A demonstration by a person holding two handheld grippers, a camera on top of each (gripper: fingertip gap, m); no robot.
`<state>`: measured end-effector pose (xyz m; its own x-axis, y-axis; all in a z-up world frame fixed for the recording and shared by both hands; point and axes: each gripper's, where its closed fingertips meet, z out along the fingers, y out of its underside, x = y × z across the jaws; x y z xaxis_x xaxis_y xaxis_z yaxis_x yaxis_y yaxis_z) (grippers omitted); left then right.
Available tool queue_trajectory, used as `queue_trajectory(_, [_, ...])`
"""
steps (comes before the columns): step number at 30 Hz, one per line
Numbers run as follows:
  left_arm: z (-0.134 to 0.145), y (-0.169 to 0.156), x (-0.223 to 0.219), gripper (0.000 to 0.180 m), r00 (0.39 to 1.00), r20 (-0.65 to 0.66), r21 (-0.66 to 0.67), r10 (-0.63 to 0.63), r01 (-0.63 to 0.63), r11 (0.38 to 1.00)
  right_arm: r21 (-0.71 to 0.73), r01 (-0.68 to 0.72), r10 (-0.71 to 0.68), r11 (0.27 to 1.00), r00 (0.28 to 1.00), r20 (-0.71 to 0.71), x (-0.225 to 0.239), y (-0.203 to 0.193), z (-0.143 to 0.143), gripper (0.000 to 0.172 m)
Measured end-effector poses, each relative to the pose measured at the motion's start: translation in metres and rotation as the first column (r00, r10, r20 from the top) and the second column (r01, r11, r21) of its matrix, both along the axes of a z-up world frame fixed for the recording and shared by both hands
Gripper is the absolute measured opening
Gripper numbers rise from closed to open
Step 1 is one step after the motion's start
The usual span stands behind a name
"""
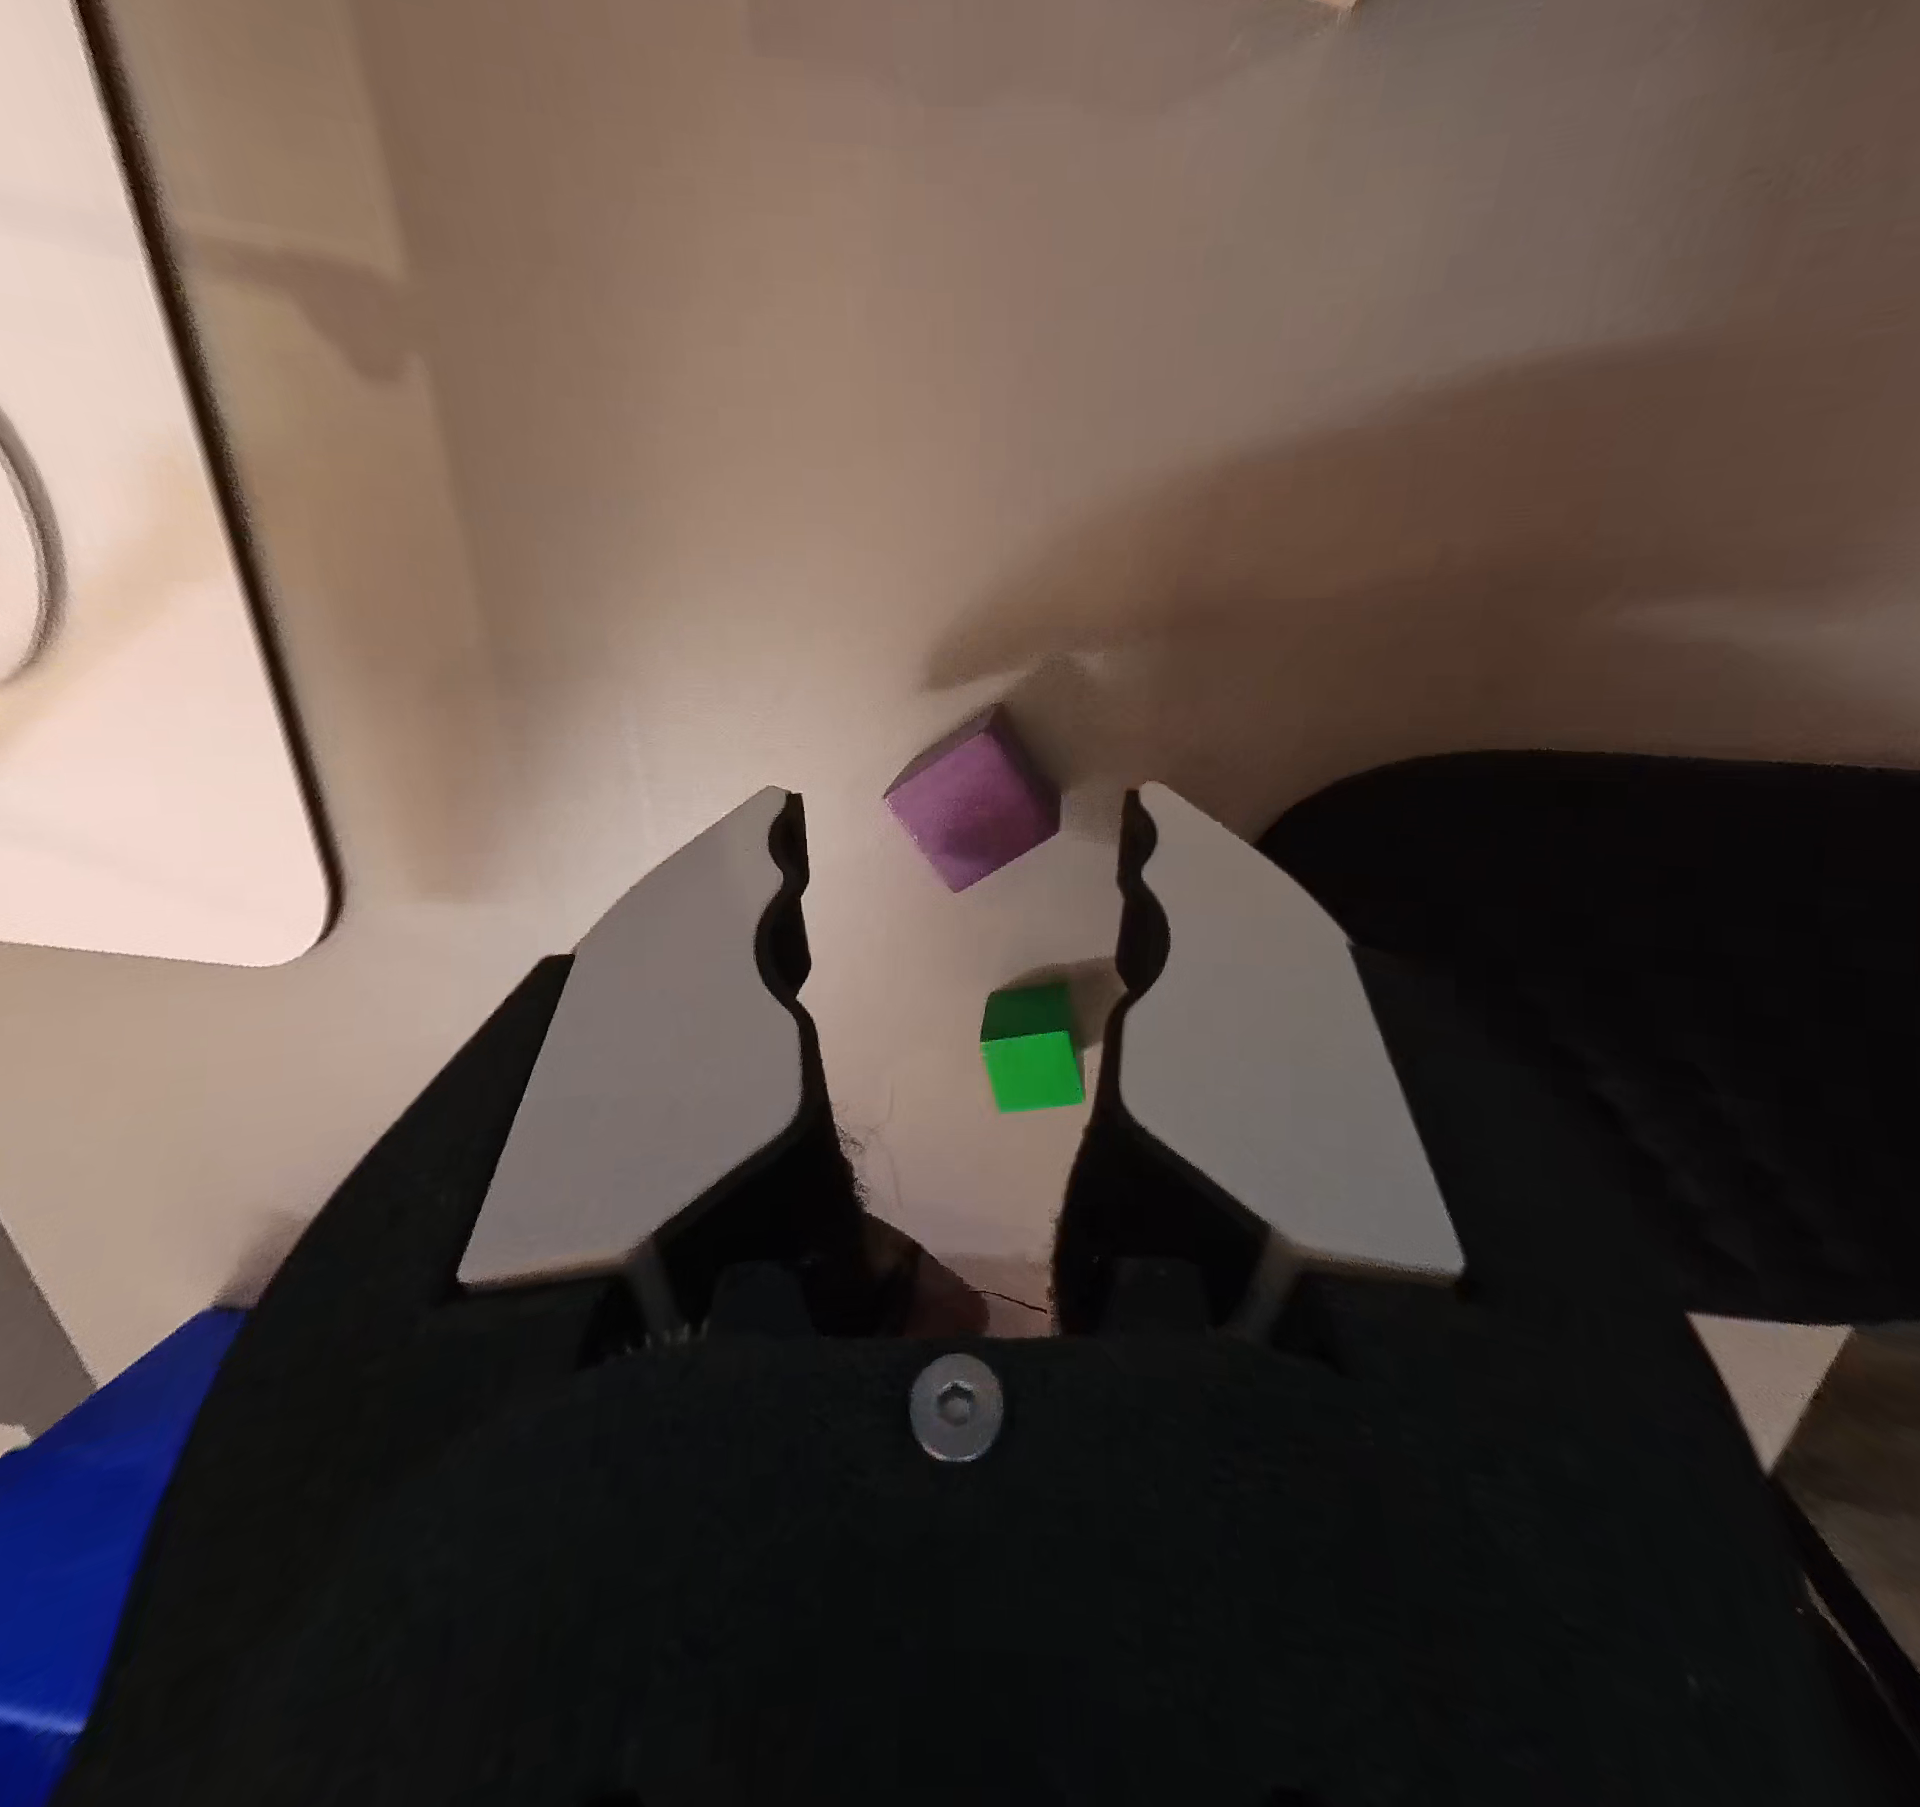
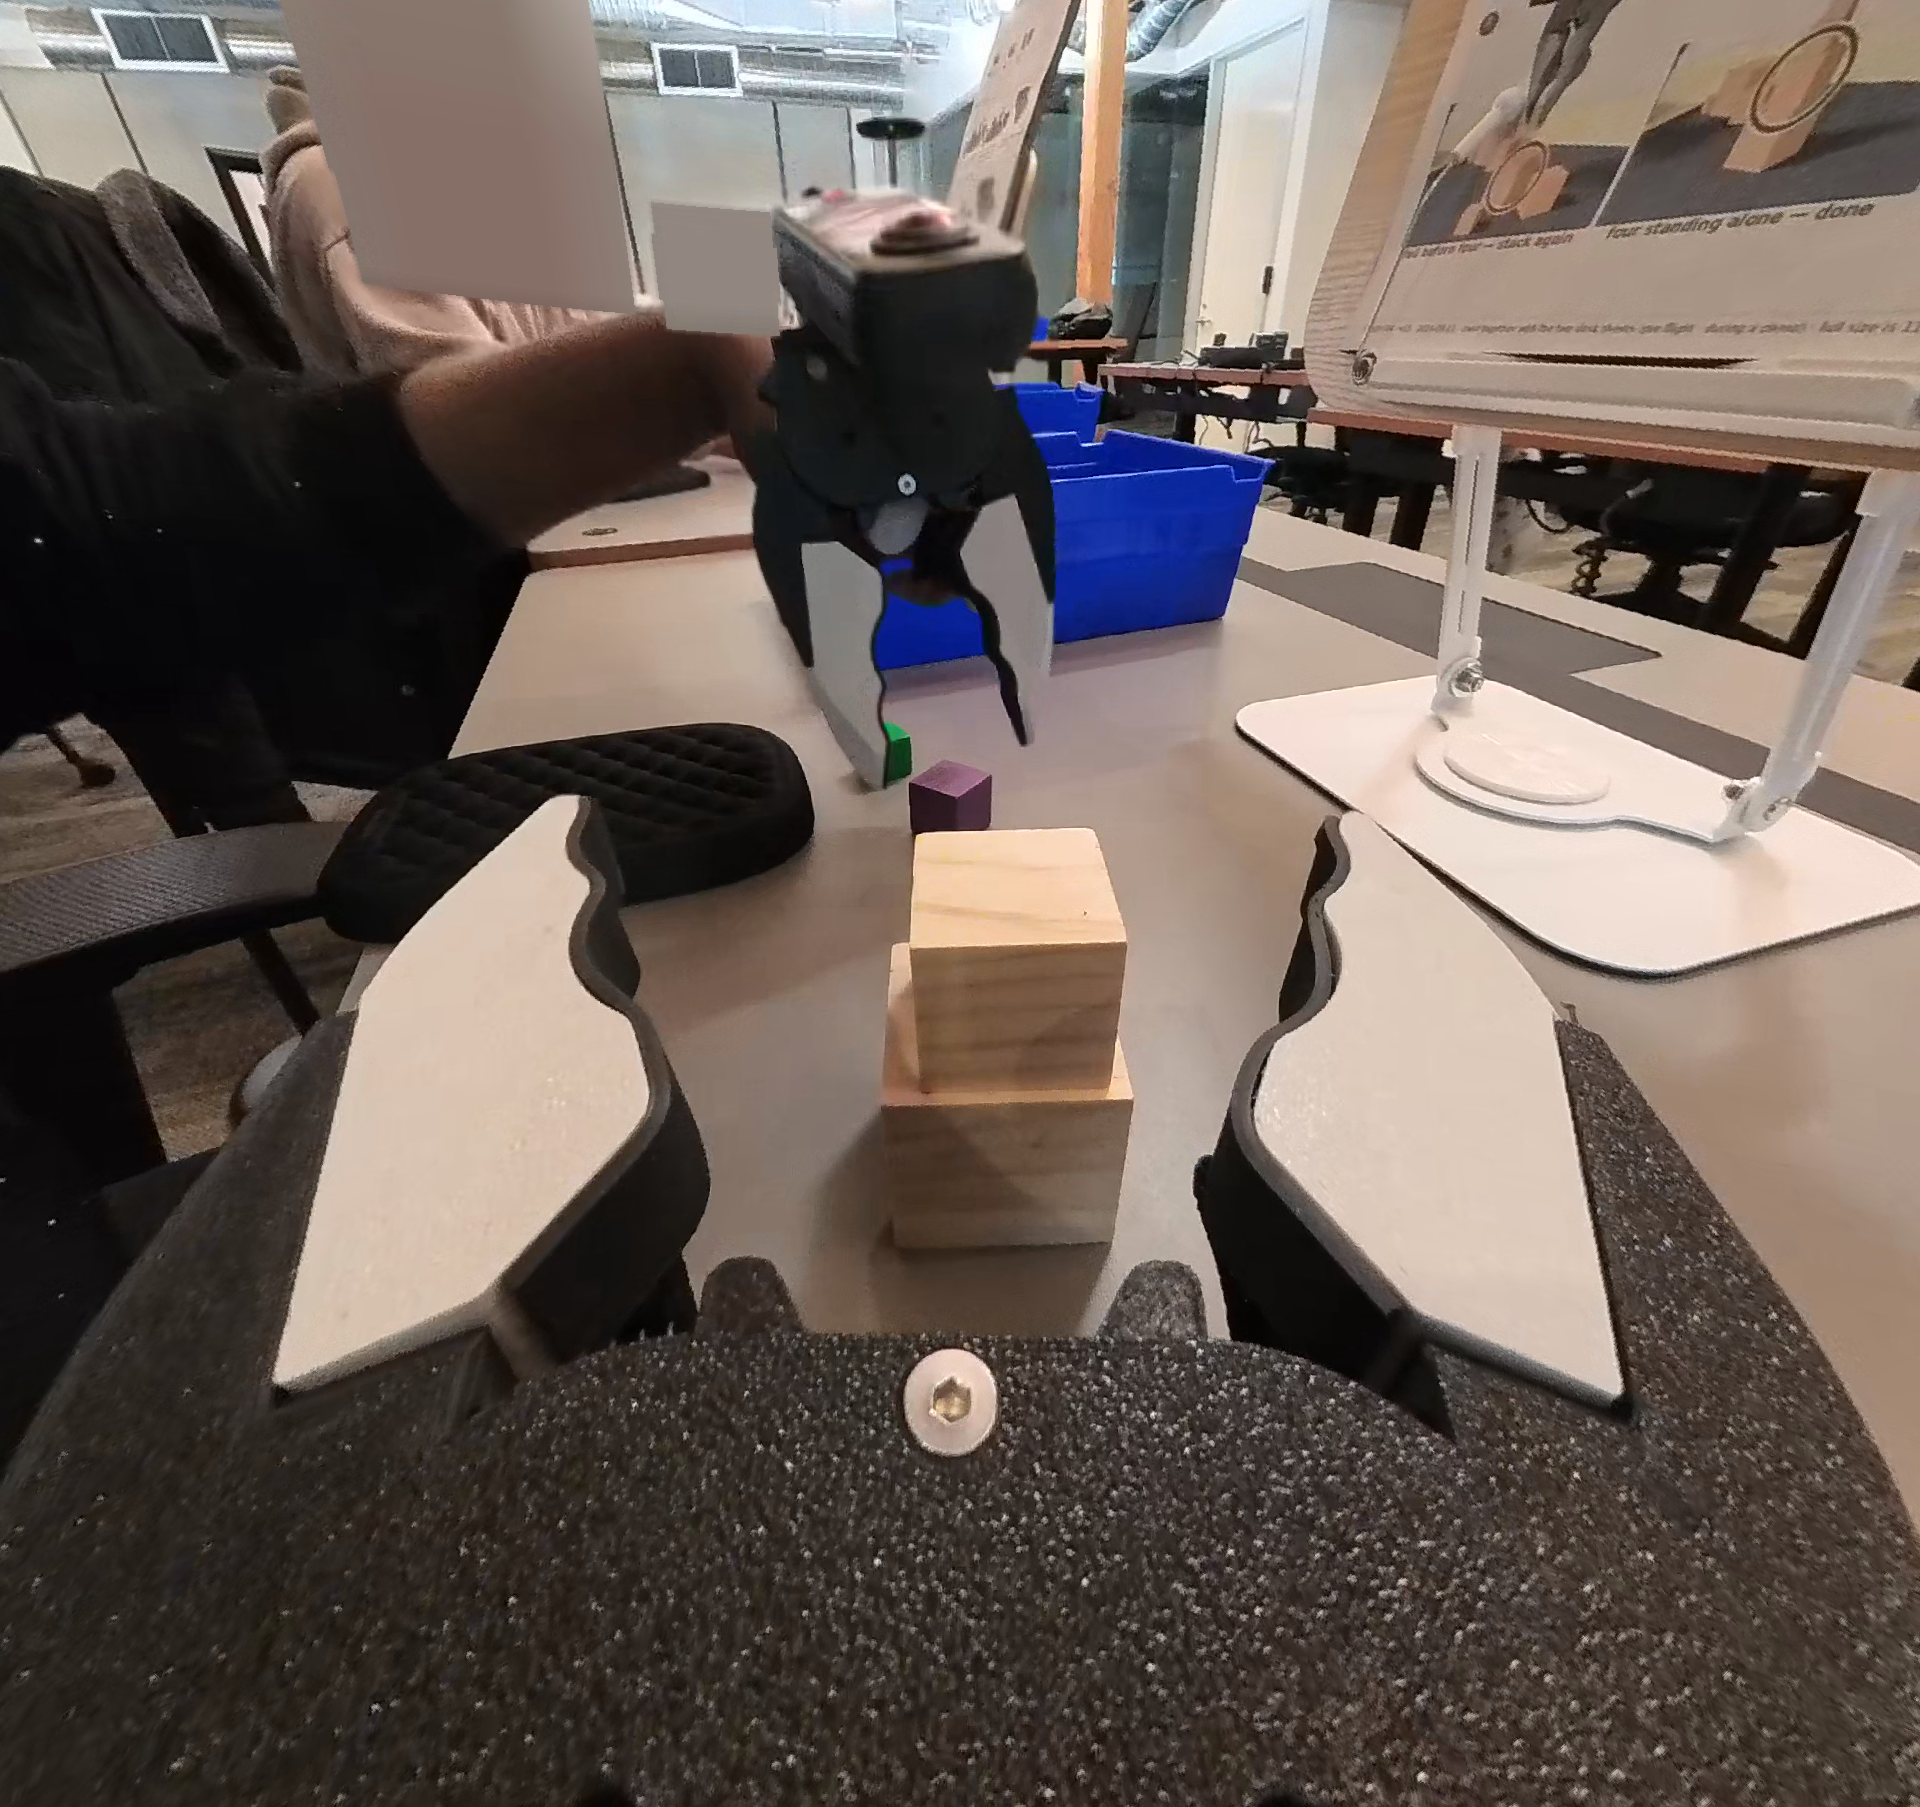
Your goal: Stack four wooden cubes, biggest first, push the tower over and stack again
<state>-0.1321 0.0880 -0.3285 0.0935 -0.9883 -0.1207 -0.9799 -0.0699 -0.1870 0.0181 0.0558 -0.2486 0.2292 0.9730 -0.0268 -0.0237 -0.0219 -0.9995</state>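
My left gripper (image 1: 964, 801) is open and empty, pointing down at the table. A purple cube (image 1: 974, 799) lies on the table below its tips, and a small green cube (image 1: 1031, 1049) lies nearer, between the fingers; neither is touched. In the right wrist view the left gripper (image 2: 940, 749) hovers over the green cube (image 2: 896, 755) and the purple cube (image 2: 949, 796). My right gripper (image 2: 961, 822) is wide open and empty. Between its fingers stand two stacked wooden cubes, the upper cube (image 2: 1013, 957) on the lower cube (image 2: 1006, 1170), with clear gaps to both pads.
A blue bin (image 2: 1132, 531) stands at the back of the grey table (image 2: 1351, 1082). A white stand base (image 2: 1621, 822) with a sign board is at the right. A black chair armrest (image 2: 582, 812) is at the table's left edge. A person's arm in a black sleeve (image 2: 229, 531) reaches in. Some 20 centimetres of space lies between my two pairs of fingers.
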Motion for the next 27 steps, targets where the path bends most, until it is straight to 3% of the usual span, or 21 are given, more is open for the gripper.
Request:
queue_trajectory(6, [-0.011, 0.010, -0.015, 0.054, 0.974, -0.068, -0.011, 0.217, -0.218, 0.976, -0.004, -0.001, 0.001, 1.000, 1.000, -0.005, 0.000, 0.000, 0.000, 0.122])
queue_trajectory(12, [-0.012, 0.003, -0.004, 0.053, 0.955, -0.019, -0.053, 0.296, -0.296, 0.954, -0.018, -0.005, 0.005, 1.000, 1.000, -0.009, 0.001, 0.001, 0.000, 0.121])
queue_trajectory(15, [-0.017, 0.004, -0.009, 0.050, 0.954, -0.045, -0.056, 0.296, -0.298, 0.953, -0.010, -0.004, 0.004, 1.000, 1.000, -0.010, 0.001, 0.000, 0.001, 0.121])
queue_trajectory(17, [-0.019, 0.004, -0.008, 0.027, 0.959, -0.035, -0.064, 0.283, -0.284, 0.957, -0.007, -0.004, 0.004, 1.000, 1.000, -0.011, 0.001, 0.000, 0.001, 0.121])
queue_trajectory(19, [-0.016, 0.003, -0.005, 0.026, 0.964, -0.014, -0.076, 0.267, -0.267, 0.961, -0.009, -0.002, 0.002, 1.000, 1.000, -0.011, 0.001, 0.000, 0.001, 0.121])
queue_trajectory(23, [0.011, -0.004, -0.001, 0.026, 0.981, 0.007, -0.064, 0.196, -0.195, 0.979, -0.011, -0.008, 0.008, 1.000, 1.000, -0.004, 0.000, 0.000, 0.000, 0.120])
queue_trajectory(27, [0.051, -0.017, 0.019, 0.026, 0.999, 0.025, -0.022, 0.045, -0.045, 0.999, -0.006, -0.014, 0.014, 1.000, 1.000, 0.004, -0.001, -0.001, -0.001, 0.119])
